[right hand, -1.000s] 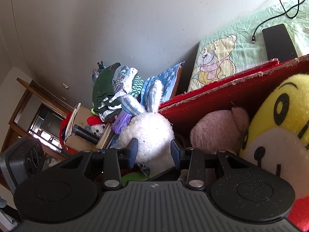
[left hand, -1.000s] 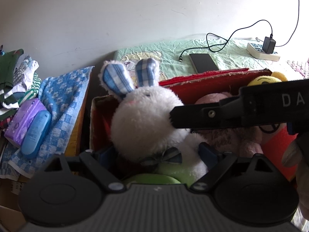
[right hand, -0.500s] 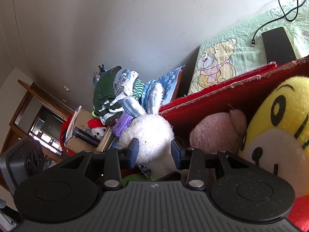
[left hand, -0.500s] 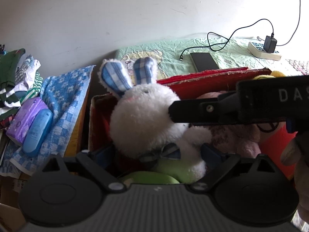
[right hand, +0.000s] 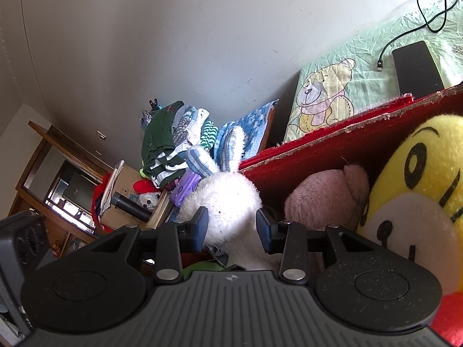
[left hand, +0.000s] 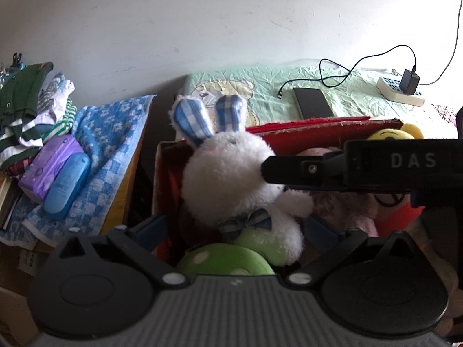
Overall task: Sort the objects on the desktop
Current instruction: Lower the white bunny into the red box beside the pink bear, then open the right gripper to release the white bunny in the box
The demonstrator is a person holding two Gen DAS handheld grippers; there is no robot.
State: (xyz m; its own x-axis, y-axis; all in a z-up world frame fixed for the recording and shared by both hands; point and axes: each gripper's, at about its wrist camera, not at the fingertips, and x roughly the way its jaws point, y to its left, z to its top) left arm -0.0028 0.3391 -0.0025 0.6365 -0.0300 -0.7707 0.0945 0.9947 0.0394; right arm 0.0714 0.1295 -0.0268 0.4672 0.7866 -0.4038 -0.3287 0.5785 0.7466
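Now slightly nearer white rabbit plush (left hand: 231, 179), left tongs (left hand: 235, 230) still spread wide

three plush toys (left hand: 231, 179), one phone (left hand: 312, 106)

My left gripper (left hand: 235, 228) stands with jaws wide apart, one blue pad either side of the white plush rabbit (left hand: 231, 182) without touching it. Rabbit upright in the red box (left hand: 303, 136), checked blue ears up, bow tie at its neck, green plush (left hand: 228, 257) under it. Right gripper (left hand: 264, 169) reaches in from the right, its tip against the rabbit's head; whether it grips, I cannot tell. Pink plush (left hand: 344, 208) and yellow plush (left hand: 390, 134) behind it in the box. Left of the box: blue checked towel (left hand: 113, 138), purple pack (left hand: 52, 164), blue case (left hand: 68, 182), folded clothes (left hand: 26, 110). Beyond the box: green cloth (left hand: 289, 81) carrying a dark phone (left hand: 312, 105), cable (left hand: 347, 72), power strip (left hand: 400, 94).
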